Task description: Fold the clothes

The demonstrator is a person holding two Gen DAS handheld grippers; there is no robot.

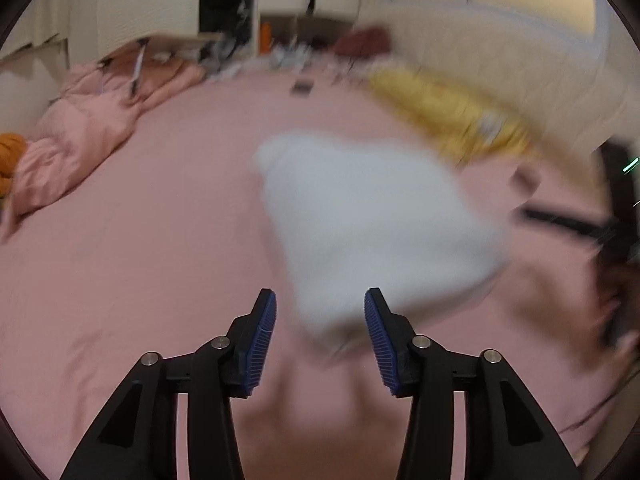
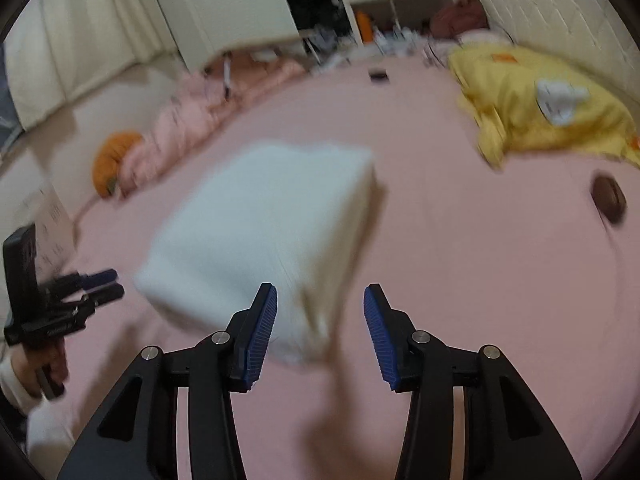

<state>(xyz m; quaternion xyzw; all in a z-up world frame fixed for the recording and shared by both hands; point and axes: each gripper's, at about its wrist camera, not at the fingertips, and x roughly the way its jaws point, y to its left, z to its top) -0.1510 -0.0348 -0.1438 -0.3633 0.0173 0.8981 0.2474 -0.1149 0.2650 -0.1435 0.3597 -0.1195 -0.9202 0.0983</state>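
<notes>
Bedsheet point(image 1: 140, 260), pink and smooth, fills most of both views and bears everything else. One white quilted headboard point(image 2: 552, 20) curves along the far right edge. One crumpled pink duvet point(image 1: 80, 132) lies heaped at the far left edge of the bed, with one orange pumpkin-shaped cushion point(image 2: 114, 160) just beside its lower end. One yellow blanket point(image 2: 540, 108) is bunched at the far right below the headboard, and a small white object point(image 2: 558, 100) too blurred to name rests on it.

One white folded garment point(image 2: 260, 240) lies on the sheet in the middle of the bed, a rough rectangle with its near corner reaching down between the fingers of the right gripper point(image 2: 320, 328). In the left wrist view the same garment point(image 1: 360, 220) is smeared by motion blur, its near tip between the fingers of the left gripper point(image 1: 320, 328).

Both grippers stand about half apart, each with two blue ribbed pads point(image 1: 264, 344), and neither pair presses on the cloth; whether the cloth's edge brushes a pad is lost in the blur.

One hand point(image 2: 48, 364) in a white sleeve holds the left gripper at the left edge of the right wrist view. One small dark oval object point(image 2: 608, 200) lies on the sheet at right, and one small dark flat object point(image 2: 378, 76) near the far end. Clutter on the far shelves is unreadable.
</notes>
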